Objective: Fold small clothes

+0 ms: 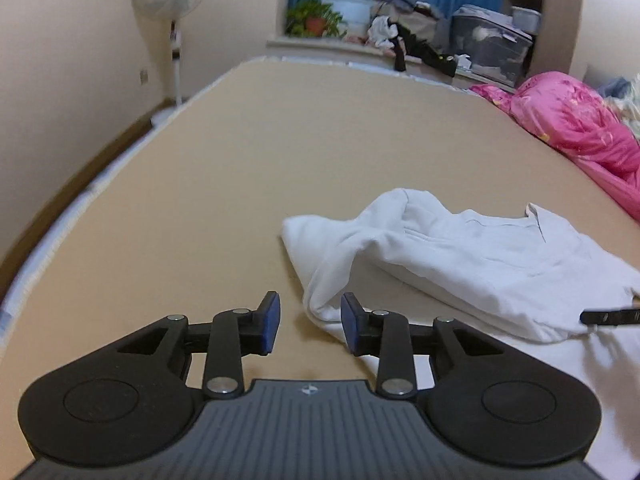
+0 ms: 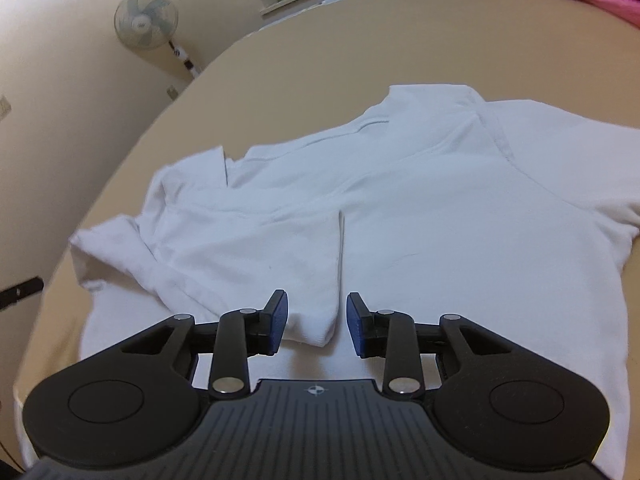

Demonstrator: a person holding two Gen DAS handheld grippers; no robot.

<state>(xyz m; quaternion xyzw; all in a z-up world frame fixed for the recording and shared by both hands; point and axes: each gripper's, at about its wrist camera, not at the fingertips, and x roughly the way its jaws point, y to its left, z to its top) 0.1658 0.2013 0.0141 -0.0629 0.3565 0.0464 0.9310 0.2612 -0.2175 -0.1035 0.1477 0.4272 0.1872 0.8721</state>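
Nothing readable for you in either wrist view. The only mark is a small white cross-in-circle emblem, no letters, on the ribbed grey plate just behind the fingers: one on your left gripper (image 1: pixel 310 325) body, same one on your right gripper (image 2: pixel 317 323) body. No print shows on the white shirt (image 2: pixel 420 208) ahead of the right tool.

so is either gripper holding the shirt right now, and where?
Nothing is held. The left gripper is open beside the white shirt's bunched edge. The right gripper is open with the folded sleeve cuff between its fingers, not clamped.
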